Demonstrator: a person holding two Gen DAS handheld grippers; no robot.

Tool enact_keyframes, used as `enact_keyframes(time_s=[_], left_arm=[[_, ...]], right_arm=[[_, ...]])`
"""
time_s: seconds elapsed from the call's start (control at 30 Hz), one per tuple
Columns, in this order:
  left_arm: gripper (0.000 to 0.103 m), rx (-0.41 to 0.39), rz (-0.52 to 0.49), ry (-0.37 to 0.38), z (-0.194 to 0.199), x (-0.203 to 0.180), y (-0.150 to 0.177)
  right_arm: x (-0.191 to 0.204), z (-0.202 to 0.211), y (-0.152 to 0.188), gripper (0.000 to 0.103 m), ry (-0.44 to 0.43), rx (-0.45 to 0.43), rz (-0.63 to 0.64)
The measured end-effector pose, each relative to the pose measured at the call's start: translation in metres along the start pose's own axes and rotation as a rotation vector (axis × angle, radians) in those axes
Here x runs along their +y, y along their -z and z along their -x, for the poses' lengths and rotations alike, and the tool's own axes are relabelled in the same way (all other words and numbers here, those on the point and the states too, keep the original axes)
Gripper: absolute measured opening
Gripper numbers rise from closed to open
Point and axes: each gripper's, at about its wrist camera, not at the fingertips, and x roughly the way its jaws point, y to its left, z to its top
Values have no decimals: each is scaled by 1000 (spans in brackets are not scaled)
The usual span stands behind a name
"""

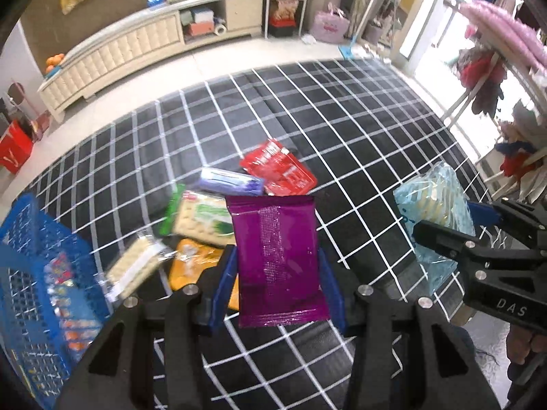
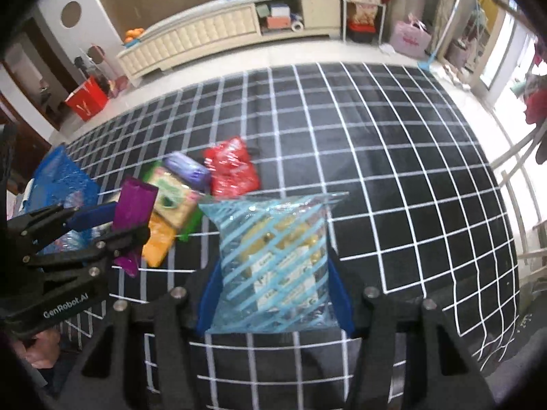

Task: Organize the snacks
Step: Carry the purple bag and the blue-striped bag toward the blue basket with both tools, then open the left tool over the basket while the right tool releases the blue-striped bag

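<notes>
Gripping a purple packet (image 1: 278, 259), the left hand-held gripper (image 1: 277, 275) hides yellow crackers inside the right one's (image 2: 275, 294) clamped blue bag (image 2: 273, 263).

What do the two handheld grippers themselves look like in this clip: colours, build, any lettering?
Both are black plastic with angular, cut-out linkage arms, silver round bolt heads at the joints and flat blue pads on the fingers. The left gripper carries white "GenRobot.AI" lettering on its body, seen from the right wrist view. The right gripper shows white letters "DAS" on its side in the left wrist view. No cables or sleeves are visible.
</notes>
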Motion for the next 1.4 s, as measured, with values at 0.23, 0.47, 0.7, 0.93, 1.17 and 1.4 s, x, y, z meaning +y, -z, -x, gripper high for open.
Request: enact_keyframes(time_s=[0.23, 0.47, 0.7, 0.93, 1.17, 1.4], left_arm=[[45, -70, 50, -19, 52, 27, 15], [45, -146, 84, -73, 108, 61, 41], [45, -186, 162, -131, 148, 110, 74], [45, -203, 241, -171, 175, 158, 106], [45, -189, 303, -206, 176, 203, 128], [45, -141, 327, -195, 151, 229, 139]], right_arm=[[40, 35, -8, 60, -48, -68, 39], [96, 59, -13, 60, -96, -122, 122], [158, 65, -16, 60, -153, -128, 216], [226, 58, -14, 60, -210, -102, 328], [283, 37, -14, 60, -257, -64, 416], [316, 10, -11, 60, -250, -28, 458]])
